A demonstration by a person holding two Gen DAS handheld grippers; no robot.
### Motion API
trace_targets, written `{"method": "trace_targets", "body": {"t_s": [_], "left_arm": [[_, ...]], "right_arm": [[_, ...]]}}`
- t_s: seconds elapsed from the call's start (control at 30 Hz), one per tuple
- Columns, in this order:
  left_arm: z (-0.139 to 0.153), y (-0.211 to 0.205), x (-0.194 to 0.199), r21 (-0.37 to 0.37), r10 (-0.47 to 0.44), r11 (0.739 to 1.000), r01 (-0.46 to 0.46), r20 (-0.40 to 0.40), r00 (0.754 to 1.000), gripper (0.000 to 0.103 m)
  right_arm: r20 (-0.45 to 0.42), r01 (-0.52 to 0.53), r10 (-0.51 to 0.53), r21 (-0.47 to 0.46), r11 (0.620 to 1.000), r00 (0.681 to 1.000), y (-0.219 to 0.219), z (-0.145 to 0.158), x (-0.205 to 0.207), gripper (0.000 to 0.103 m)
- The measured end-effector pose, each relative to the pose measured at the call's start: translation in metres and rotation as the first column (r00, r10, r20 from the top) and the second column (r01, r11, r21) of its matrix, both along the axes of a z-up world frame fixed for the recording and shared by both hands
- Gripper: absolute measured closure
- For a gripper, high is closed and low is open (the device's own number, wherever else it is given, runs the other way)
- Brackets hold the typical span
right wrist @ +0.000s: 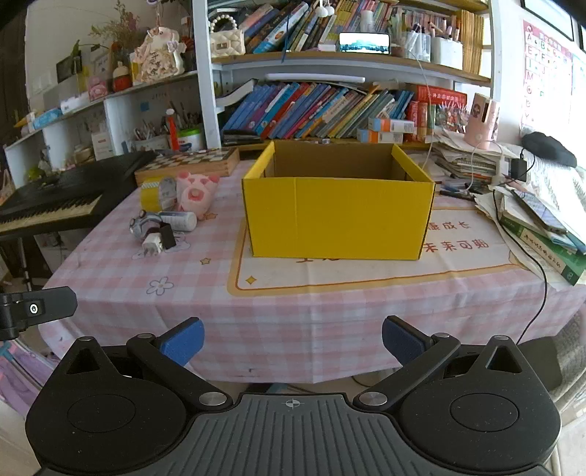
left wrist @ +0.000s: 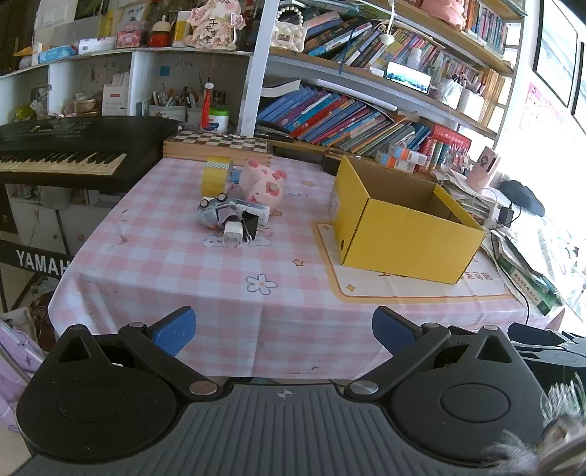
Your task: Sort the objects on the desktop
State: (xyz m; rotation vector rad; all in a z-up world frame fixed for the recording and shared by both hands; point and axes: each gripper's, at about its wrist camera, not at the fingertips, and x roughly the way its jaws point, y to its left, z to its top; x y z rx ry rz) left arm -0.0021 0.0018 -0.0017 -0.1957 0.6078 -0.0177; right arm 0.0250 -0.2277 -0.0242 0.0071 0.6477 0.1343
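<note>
An open yellow box (right wrist: 338, 216) stands upright and empty on the tabletop (right wrist: 293, 315). Left of it huddle a roll of yellow tape (left wrist: 217, 175), a pink plush pig (left wrist: 264, 182), a toy car (left wrist: 214, 212), a white charger (left wrist: 232, 234) and a black binder clip (left wrist: 252, 223).

Home study or child's room. Desk (right wrist: 293, 329) under pink checked cloth with flower and star prints. Behind it, white shelving (right wrist: 205, 73) crammed with leaning picture books (right wrist: 311, 106), pen pots (left wrist: 172, 106), plush pig ornament (left wrist: 214, 23), small quilted handbag (right wrist: 227, 40). Yamaha keyboard (left wrist: 62, 153) beside desk. Alphabet poster (right wrist: 542, 69) on wall.
</note>
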Motion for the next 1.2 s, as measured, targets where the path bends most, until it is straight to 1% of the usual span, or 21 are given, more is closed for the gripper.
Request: {"method": "trace_targets", "body": {"t_s": [0.47,0.97,1.2], "left_arm": [[-0.002,0.000,0.002,0.000,0.001,1.000,-0.001,-0.002,1.000,0.000],[-0.006,0.006,0.010,0.002,-0.006,1.000,0.006,0.008,1.000,0.000],[-0.005,0.004,0.008,0.007,-0.007,1.000,0.007,0.006,1.000,0.000]], "right_arm": [[-0.010,-0.009,0.009,-0.005,1.000,1.000,0.007,-0.002,0.009,0.000],[-0.008,-0.014,0.014,-0.010,1.000,1.000,0.007,0.000,0.011,0.000],[-0.008,-0.015,0.015,-0.010,1.000,1.000,0.007,0.000,0.011,0.000]]}}
